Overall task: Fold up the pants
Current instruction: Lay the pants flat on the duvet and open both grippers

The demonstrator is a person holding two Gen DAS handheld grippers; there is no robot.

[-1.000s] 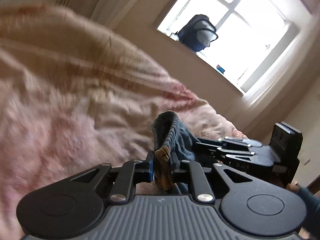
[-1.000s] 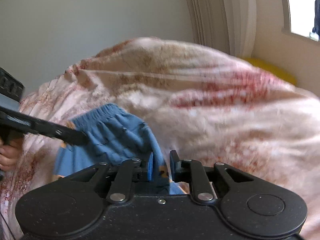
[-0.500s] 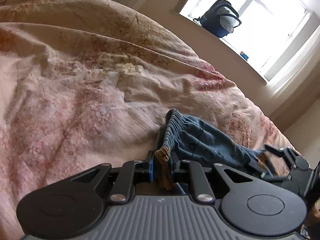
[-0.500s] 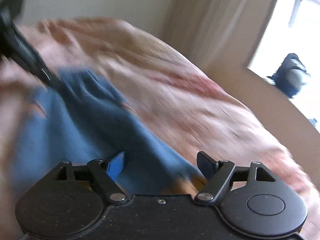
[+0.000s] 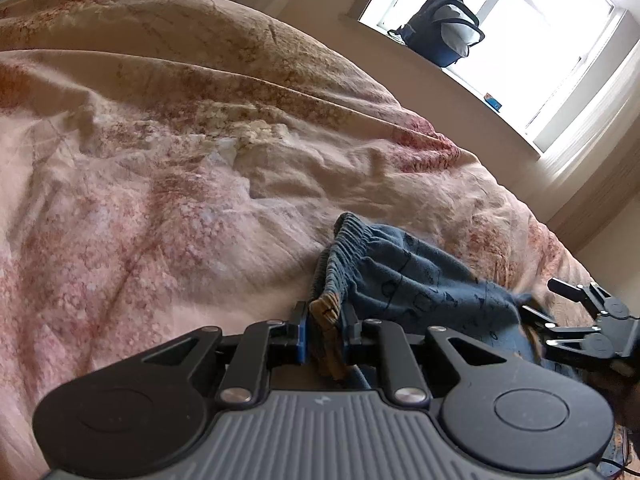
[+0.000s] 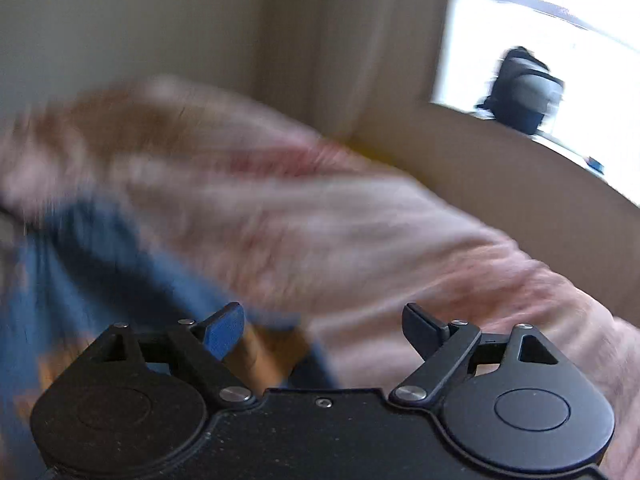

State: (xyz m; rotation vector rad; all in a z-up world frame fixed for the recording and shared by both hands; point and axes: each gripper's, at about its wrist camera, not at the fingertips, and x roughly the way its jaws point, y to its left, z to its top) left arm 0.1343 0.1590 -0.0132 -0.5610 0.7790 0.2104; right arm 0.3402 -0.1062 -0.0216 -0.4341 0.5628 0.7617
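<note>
soft blue cloth pants (image 5: pixel 420 280) on a rumpled matt floral bedspread (image 5: pixel 160 200)

Your pants (image 5: pixel 416 280) are denim-blue, printed all over with small dark outline figures, and the cuff edge caught between your left gripper (image 5: pixel 326 326) fingers is tan-brown. That gripper is black with a ribbed grey body and one blue pad. Your right gripper (image 6: pixel 324 322) is black too — faintly speckled, with a blue pad on one finger (image 6: pixel 224 332). The bedspread (image 5: pixel 160 184) under it all is pale pink and cream, mottled with rusty-red floral blotches. On the sill, the backpack (image 5: pixel 444 36) is navy with a light grey panel — walls are beige.
</note>
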